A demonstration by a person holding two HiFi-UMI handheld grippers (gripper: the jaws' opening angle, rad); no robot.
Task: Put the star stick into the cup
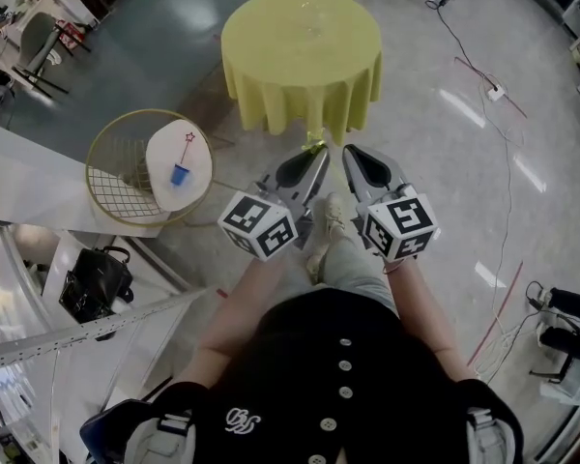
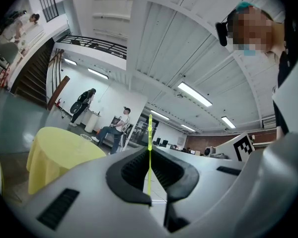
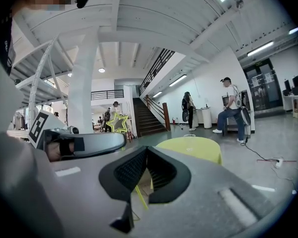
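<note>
My left gripper (image 1: 316,156) (image 2: 150,151) is shut on a thin yellow-green star stick (image 2: 150,133), which stands upright between its pads. The stick's star (image 3: 117,123) shows above that gripper in the right gripper view, and in the head view as a small green tip (image 1: 314,145). My right gripper (image 1: 352,154) (image 3: 146,150) is just to its right, jaws shut with nothing seen between them. A clear cup (image 1: 314,29) (image 3: 188,135) stands on the round table with the yellow cloth (image 1: 302,61) ahead, well beyond both grippers.
To the left, a small white round table (image 1: 164,153) carries a blue cup (image 1: 179,174) and a red star stick (image 1: 188,141), with a gold wire basket (image 1: 121,177) beside it. A black bag (image 1: 95,283) and cables (image 1: 507,211) lie on the floor. People stand in the background.
</note>
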